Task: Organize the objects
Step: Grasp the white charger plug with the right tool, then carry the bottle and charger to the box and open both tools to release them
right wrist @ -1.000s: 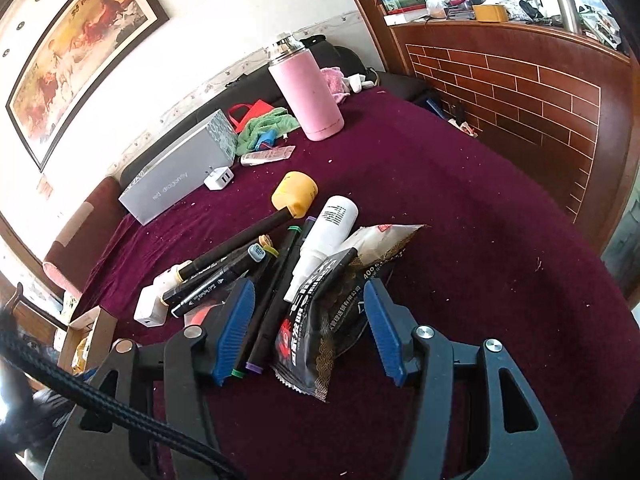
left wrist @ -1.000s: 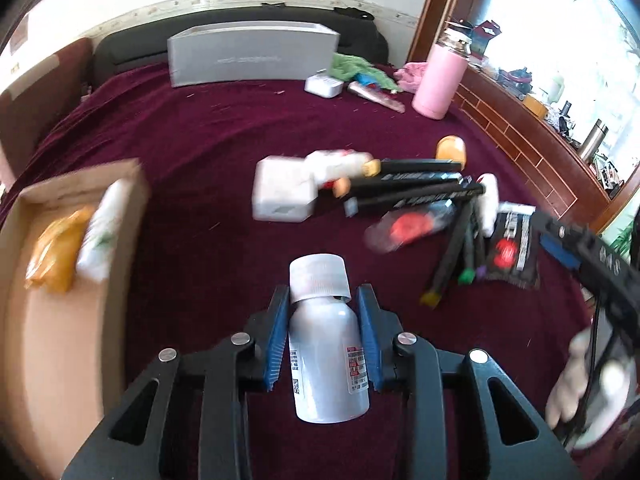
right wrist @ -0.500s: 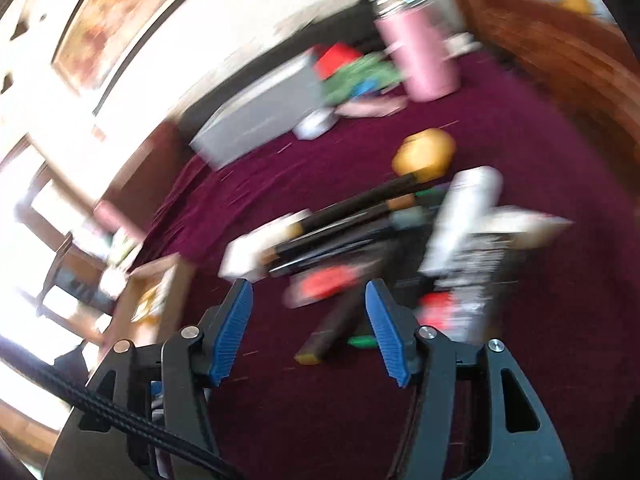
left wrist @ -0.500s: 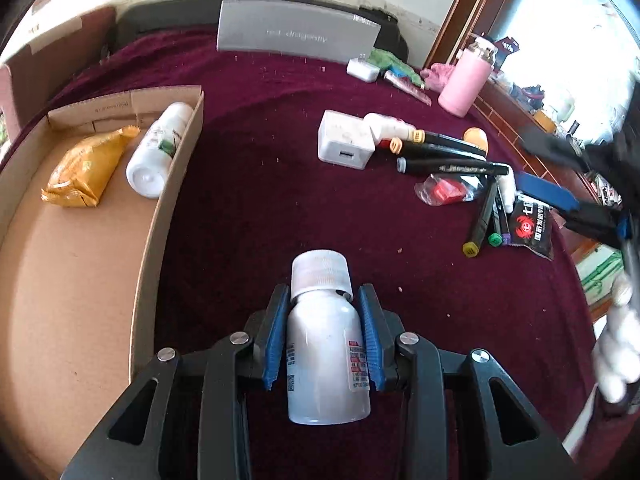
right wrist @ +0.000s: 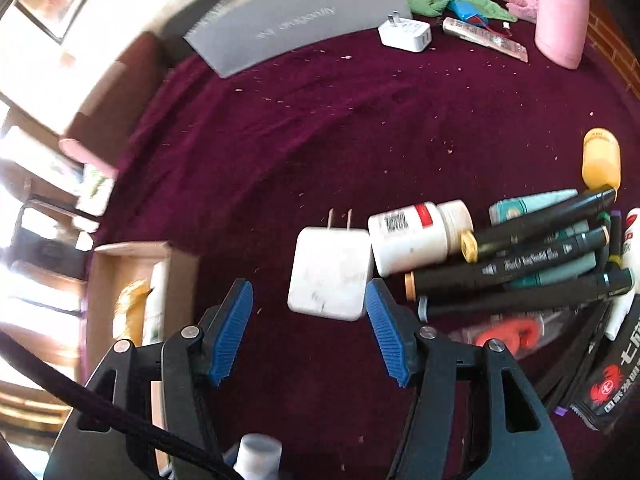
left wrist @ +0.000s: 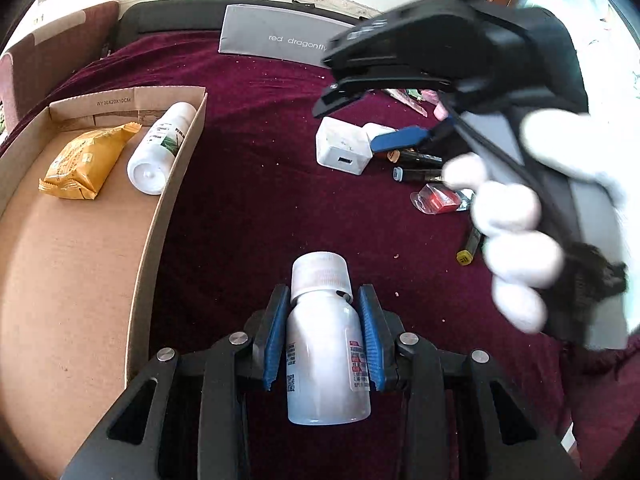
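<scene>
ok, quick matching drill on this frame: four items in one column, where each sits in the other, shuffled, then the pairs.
Items:
1. silver bottle
2. yellow snack packet
3. white charger
4. pink flask

Places:
A. on the cloth just ahead of the open right gripper
B. lying in the cardboard box
C. clamped in the left gripper
D. upright at the far edge

Pairs: 1-C, 2-B, 3-A, 4-D

Matt corrugated cardboard box point(left wrist: 168, 184), plush maroon cloth point(left wrist: 256, 184), glossy white plastic bottle point(left wrist: 326, 356)
</scene>
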Tool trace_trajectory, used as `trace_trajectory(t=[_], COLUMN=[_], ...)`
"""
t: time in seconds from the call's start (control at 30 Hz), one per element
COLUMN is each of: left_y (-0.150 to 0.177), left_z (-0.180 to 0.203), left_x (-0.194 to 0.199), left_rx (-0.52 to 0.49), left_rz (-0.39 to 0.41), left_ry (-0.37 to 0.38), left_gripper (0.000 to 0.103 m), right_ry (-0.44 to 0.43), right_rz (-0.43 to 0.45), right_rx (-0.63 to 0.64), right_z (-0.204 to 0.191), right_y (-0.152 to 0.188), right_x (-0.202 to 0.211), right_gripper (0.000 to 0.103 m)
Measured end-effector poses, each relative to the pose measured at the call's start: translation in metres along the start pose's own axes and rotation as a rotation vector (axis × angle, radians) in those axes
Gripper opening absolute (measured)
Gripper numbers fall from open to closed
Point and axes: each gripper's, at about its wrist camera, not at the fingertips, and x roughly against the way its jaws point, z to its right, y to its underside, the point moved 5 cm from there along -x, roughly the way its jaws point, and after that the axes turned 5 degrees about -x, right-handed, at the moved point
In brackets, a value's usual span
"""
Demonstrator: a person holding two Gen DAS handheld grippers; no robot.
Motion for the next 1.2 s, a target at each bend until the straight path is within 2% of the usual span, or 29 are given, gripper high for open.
trace_trajectory(t=[0.13, 0.23, 0.3, 0.43, 0.47, 0.53, 0.57, 0.67, 0.97, 1.1, 1.2], left_y=[0.0, 0.0, 0.0, -0.001, -0.001, -0.002, -0.002, -0.002, -0.002, 0.001, 0.004], left_z=[0.001, 0.0, 0.0, 0.0, -0.001, -0.001, -0.001, -0.002, 0.0, 0.003, 0.003], left_x=[0.0, 0.001, 0.0, 0.0, 0.0, 0.0, 0.0, 0.0, 0.0, 0.006, 0.02], left_rx=[0.001, 0.012, 0.013, 0.014, 0.014, 0.013, 0.013, 0.014, -0.01, -0.021, -0.014], left_rz=[0.0, 0.003, 0.003, 0.003, 0.003, 0.003, 0.003, 0.003, -0.002, 0.001, 0.024], left_ry=[0.001, 0.013, 0.015, 0.013, 0.013, 0.013, 0.012, 0.015, -0.005, 0.022, 0.012], left_gripper=[0.03, 0.03, 0.03, 0.03, 0.03, 0.03, 0.03, 0.03, 0.029, 0.029, 0.029], right_ry=[0.125, 0.204, 0.235, 0.279, 0.288, 0.315, 0.309, 0.218, -0.011, -0.076, -0.112], right_rz=[0.015, -0.029, -0.055, -0.041, -0.034, -0.026, -0.026, -0.049, 0.019, 0.041, 0.045], right_rx=[0.042, 0.057, 0.061, 0.082, 0.094, 0.12, 0.125, 0.082, 0.026, 0.02, 0.017], right_z=[-0.01, -0.008, -0.005, -0.001, -0.002, 0.0, 0.001, 0.008, 0.03, 0.039, 0.046], right_y=[-0.008, -0.006, -0.004, -0.006, -0.006, -0.003, -0.001, 0.008, 0.056, 0.078, 0.089], right_x=[-0.01, -0.024, -0.032, -0.033, -0.033, -0.031, -0.029, -0.018, 0.054, 0.068, 0.072], right_gripper=[0.06, 0.06, 0.06, 0.059, 0.057, 0.043, 0.043, 0.043, 0.043, 0.043, 0.043])
